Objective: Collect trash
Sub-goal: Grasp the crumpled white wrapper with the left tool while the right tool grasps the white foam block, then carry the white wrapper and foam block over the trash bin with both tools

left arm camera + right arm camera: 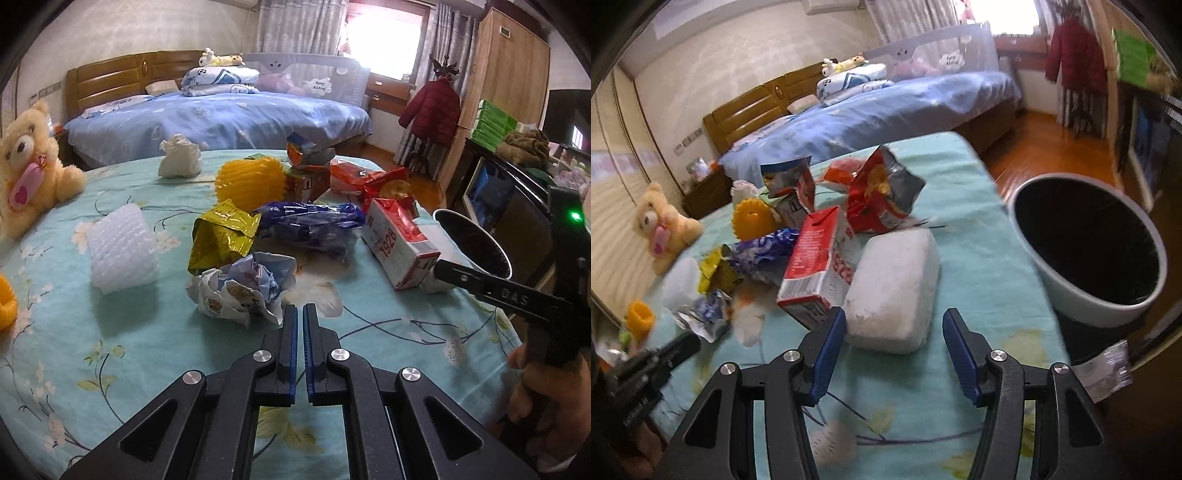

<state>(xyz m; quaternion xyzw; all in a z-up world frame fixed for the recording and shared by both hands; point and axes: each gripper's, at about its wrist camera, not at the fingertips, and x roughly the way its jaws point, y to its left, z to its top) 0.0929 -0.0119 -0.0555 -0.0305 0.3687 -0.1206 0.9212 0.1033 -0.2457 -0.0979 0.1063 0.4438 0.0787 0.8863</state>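
Trash lies on a table with a teal floral cloth (110, 350). My left gripper (300, 310) is shut and empty, its tips just in front of a crumpled blue-white paper wrapper (247, 288). Behind that lie a yellow foil packet (221, 236), a blue plastic bag (310, 225) and a red-white carton (399, 240). My right gripper (894, 325) is open, its jaws either side of the near end of a white foam block (894, 291). The carton (816, 269) lies left of the block. A white bin with a black inside (1086, 251) stands at the table's right edge.
A bubble-wrap roll (122, 251), a yellow foam net (251, 181), a white tissue (179, 157), red snack bags (882, 195) and a teddy bear (29, 166) are also on the table. A blue bed (221, 118) is behind. The right gripper shows in the left wrist view (439, 266).
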